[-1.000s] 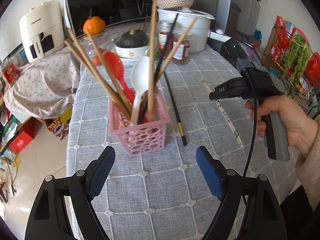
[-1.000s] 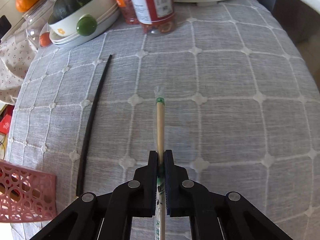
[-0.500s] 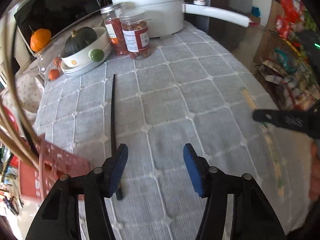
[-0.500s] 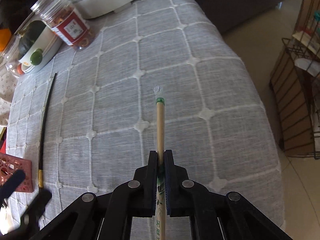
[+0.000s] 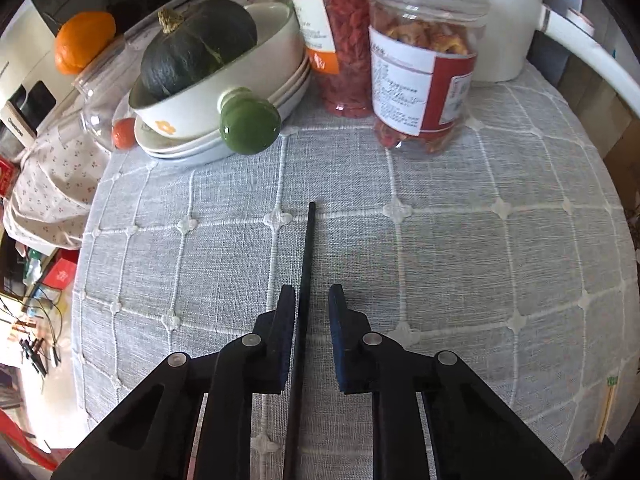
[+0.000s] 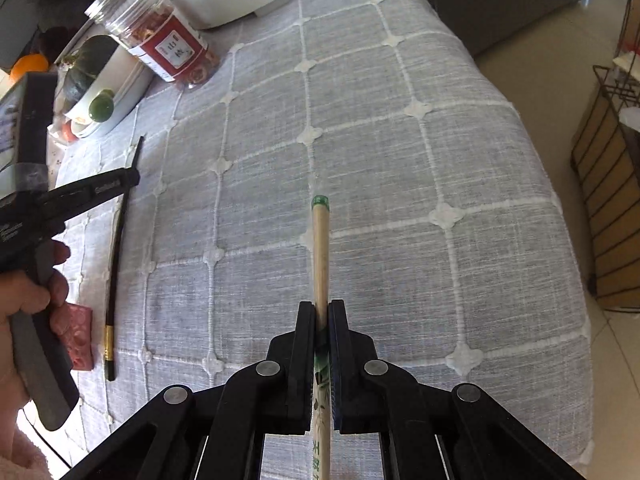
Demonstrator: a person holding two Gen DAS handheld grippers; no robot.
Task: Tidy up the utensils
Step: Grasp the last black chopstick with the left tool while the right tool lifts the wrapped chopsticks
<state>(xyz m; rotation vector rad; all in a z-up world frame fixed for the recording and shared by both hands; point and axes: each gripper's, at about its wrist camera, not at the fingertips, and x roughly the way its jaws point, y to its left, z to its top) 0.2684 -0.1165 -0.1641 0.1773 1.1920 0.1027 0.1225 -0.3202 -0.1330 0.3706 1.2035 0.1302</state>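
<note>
Looking along the left gripper (image 5: 312, 308), the black chopstick (image 5: 306, 256) lies flat on the grey tablecloth (image 5: 460, 264) and runs between the two fingers. The jaws have just been closing; the left pad sits against the stick, while a gap shows on the right side, so no pinch is made yet. If they close off-centre, the thin stick could roll or get pushed sideways on the cloth, or the pads could snag the fabric. Two jars (image 5: 420, 68) and a bowl with a squash (image 5: 216, 76) stand beyond its tip, well apart.

From the right gripper (image 6: 321, 312), the fingers are pressed tight on a pale wrapped chopstick (image 6: 320, 248), which sticks out forward above the cloth. Held near one end, it could pivot or slip in its smooth sleeve. A hand (image 6: 28, 300) holds the left tool over the black stick, near the pink basket (image 6: 80, 336); the two tools could bump when both head there.
</note>
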